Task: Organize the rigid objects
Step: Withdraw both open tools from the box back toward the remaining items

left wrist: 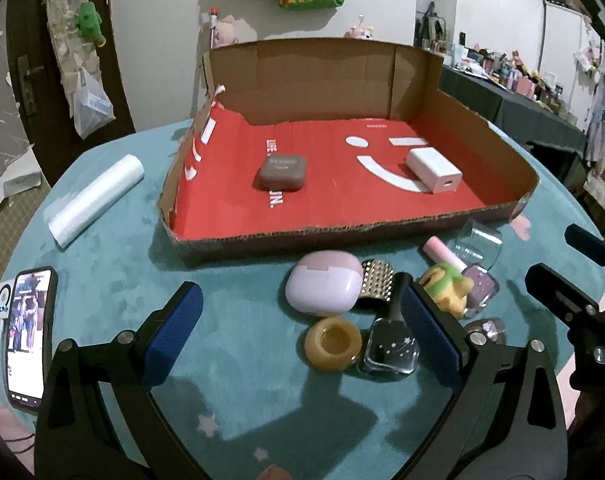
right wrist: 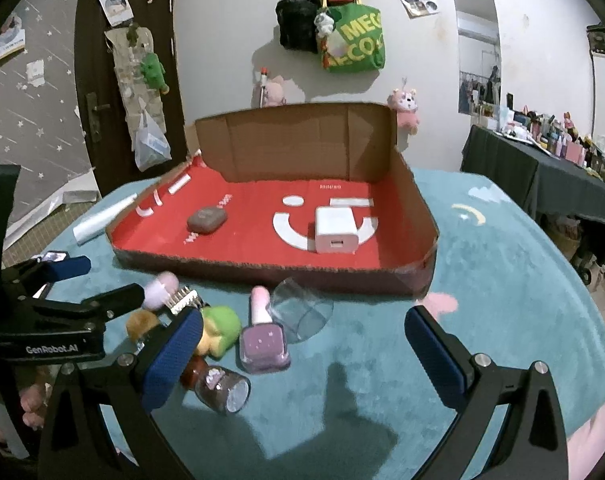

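Both tools are spread wide and hold nothing. The left tool [left wrist: 302,336] hovers low over the cluster of small items on the teal tabletop [left wrist: 230,412], its span bracketing the amber ring-shaped holder [left wrist: 333,344] and the dark nail polish bottle [left wrist: 391,344], probably to choose one. The right tool [right wrist: 302,356] hangs nearby, beside the lilac nail polish bottle [right wrist: 263,338]. The cardboard tray [left wrist: 302,236] already holds a brown case [left wrist: 280,173] and a white charger [left wrist: 434,175], well apart, so it seems the collecting place.

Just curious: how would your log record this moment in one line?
left hand-held gripper: open | right hand-held gripper: open | cardboard tray: brown case, white charger
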{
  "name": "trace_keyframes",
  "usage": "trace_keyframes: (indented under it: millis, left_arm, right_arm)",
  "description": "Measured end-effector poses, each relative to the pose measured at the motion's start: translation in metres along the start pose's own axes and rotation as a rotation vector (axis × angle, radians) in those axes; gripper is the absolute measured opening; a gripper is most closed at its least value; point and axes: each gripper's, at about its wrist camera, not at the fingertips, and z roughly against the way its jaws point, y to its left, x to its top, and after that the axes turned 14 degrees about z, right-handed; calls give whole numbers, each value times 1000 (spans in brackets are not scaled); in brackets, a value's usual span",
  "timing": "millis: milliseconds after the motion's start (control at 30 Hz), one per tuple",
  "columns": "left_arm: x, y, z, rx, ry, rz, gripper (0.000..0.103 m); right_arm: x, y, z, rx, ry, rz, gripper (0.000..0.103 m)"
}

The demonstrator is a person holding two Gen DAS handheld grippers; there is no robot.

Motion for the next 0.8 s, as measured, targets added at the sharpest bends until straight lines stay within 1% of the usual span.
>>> trace_keyframes:
  millis: [400,533,633,800]
  left_arm:
    - [-12,7,-13,15,47,6,101]
    - [-15,10,-17,22,62,7,101]
    - [-18,12,-17,14,65,13,101]
    - [-19,15,-17,5,65,26,101]
  right_arm:
    - [-17,1,-21,16,84,-16,103]
    - [-20,2,-23,18,97,-16,103]
    - [-22,2,-21,26,99,-16,103]
    - [-31,12,-17,76,96,-7,103]
